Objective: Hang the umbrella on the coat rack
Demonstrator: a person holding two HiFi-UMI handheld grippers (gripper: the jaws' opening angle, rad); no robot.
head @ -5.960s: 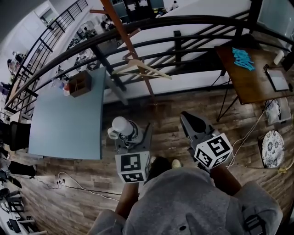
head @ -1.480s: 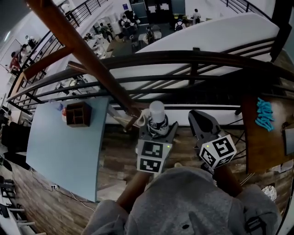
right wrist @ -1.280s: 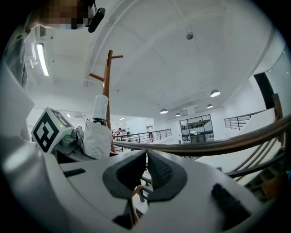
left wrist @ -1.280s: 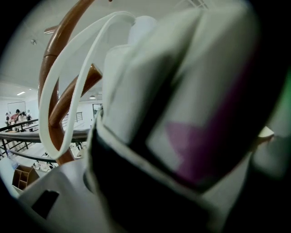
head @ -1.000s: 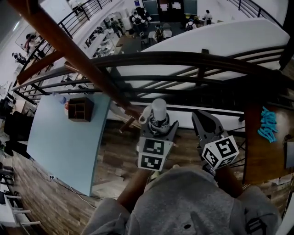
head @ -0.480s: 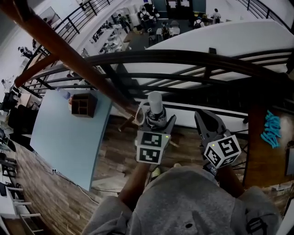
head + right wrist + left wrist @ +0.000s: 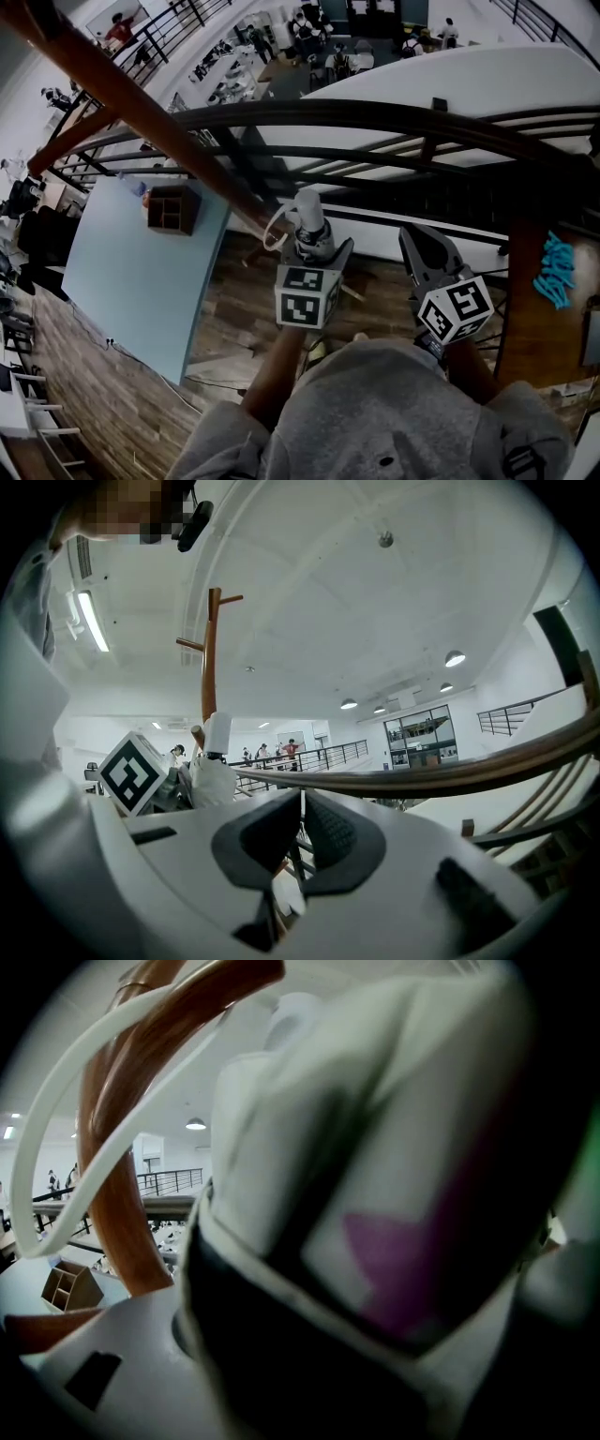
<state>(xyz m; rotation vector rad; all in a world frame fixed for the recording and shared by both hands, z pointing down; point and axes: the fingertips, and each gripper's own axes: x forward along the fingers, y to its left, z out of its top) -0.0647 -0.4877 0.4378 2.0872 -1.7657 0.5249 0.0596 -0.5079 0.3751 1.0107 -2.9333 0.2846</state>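
My left gripper point(image 7: 315, 246) is shut on a folded white umbrella point(image 7: 311, 230), which stands upright out of its jaws with the handle point(image 7: 307, 206) on top. The umbrella's white strap loop point(image 7: 274, 231) hangs at its left, right against the brown wooden coat rack point(image 7: 159, 131). In the left gripper view the umbrella point(image 7: 375, 1176) fills the picture, and the strap loop point(image 7: 66, 1119) arcs across a rack peg point(image 7: 211, 993) and the pole point(image 7: 127, 1232). Whether the loop is around the peg I cannot tell. My right gripper point(image 7: 413, 236) is shut and empty to the right; its pads meet point(image 7: 302, 829).
A black curved railing point(image 7: 375, 117) runs just beyond both grippers, with a lower floor and people behind it. A blue-grey table point(image 7: 131, 281) with a wooden box point(image 7: 173, 208) stands at the left. A brown table point(image 7: 539, 319) with a blue item point(image 7: 560, 267) is at the right.
My left gripper has sunk a little with the umbrella, and its marker cube has rolled. The strap loop now lies lower beside the rack pole. The right gripper has kept still.
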